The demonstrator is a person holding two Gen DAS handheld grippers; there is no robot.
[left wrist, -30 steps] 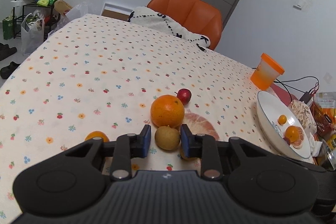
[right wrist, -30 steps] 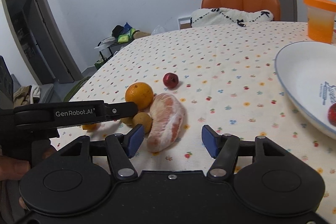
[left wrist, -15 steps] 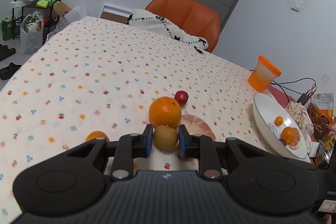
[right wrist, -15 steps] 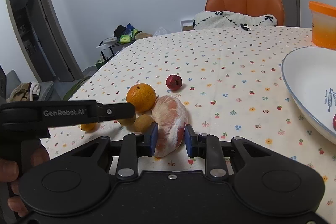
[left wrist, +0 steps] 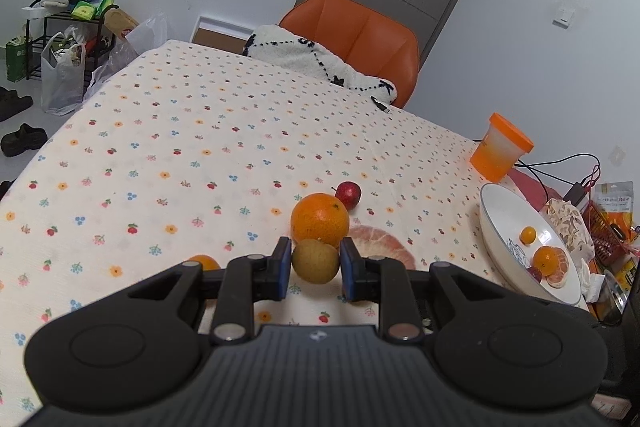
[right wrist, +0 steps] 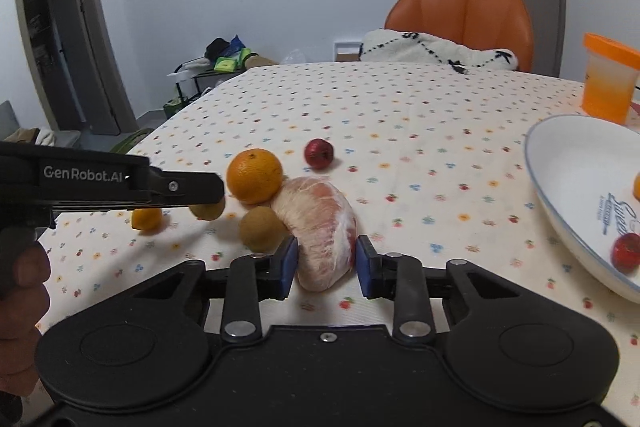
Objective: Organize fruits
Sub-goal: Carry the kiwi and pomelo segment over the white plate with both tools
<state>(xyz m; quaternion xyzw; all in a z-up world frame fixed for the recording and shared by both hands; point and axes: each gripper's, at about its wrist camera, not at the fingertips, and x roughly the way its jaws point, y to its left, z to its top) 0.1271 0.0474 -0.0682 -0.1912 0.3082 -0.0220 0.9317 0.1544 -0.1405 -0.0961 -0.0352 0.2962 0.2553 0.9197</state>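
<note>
My left gripper [left wrist: 315, 263] is shut on a small brown round fruit [left wrist: 316, 254], just in front of a big orange [left wrist: 319, 219]. From the right wrist view the left gripper [right wrist: 208, 193] holds that fruit [right wrist: 209, 210] slightly above the cloth. My right gripper [right wrist: 326, 261] is shut on a peeled pink pomelo segment [right wrist: 320, 219] that lies on the table. A second brown fruit [right wrist: 262, 229] rests beside the segment. A small red fruit [right wrist: 319, 153] and a small tangerine [right wrist: 147, 219] lie nearby.
A white plate [left wrist: 504, 223] at the right holds a peeled mandarin [left wrist: 550, 261] and a tiny orange fruit [left wrist: 528, 235]. An orange-lidded cup [left wrist: 500, 155] stands behind it. Cables and packets crowd the right edge. An orange chair [left wrist: 360, 31] stands at the far side.
Both grippers have shut: the left on the brown fruit, the right on the pomelo segment. The left gripper has since risen a little with its fruit.
</note>
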